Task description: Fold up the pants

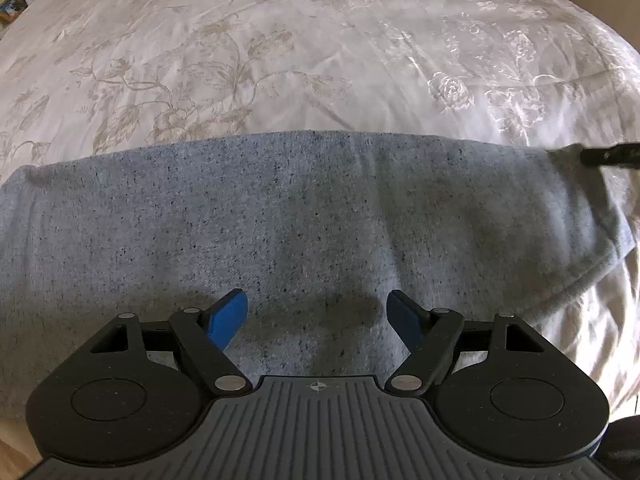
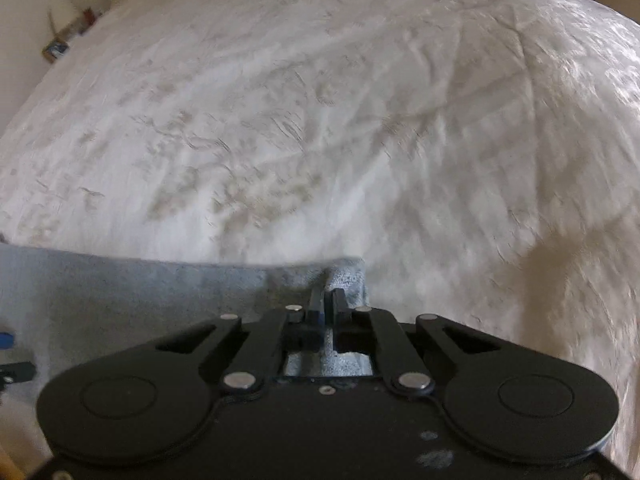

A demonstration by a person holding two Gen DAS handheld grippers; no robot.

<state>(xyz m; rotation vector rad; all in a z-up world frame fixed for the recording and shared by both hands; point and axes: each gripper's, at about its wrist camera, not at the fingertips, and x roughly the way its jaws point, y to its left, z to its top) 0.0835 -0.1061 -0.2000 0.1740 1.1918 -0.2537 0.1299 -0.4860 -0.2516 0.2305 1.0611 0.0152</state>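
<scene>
Our left tongs [image 1: 318, 316] spread above the grey pants [image 1: 280, 232], right tongs [image 2: 329, 300] pinching the pants' far right corner, pants on the floral bed [image 1: 280, 40].

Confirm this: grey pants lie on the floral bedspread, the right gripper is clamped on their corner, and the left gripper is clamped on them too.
Wrong on the left gripper: the left wrist view shows its jaws open above the grey pants, gripping nothing. The right gripper is clamped on their corner, on the floral bedspread.
</scene>
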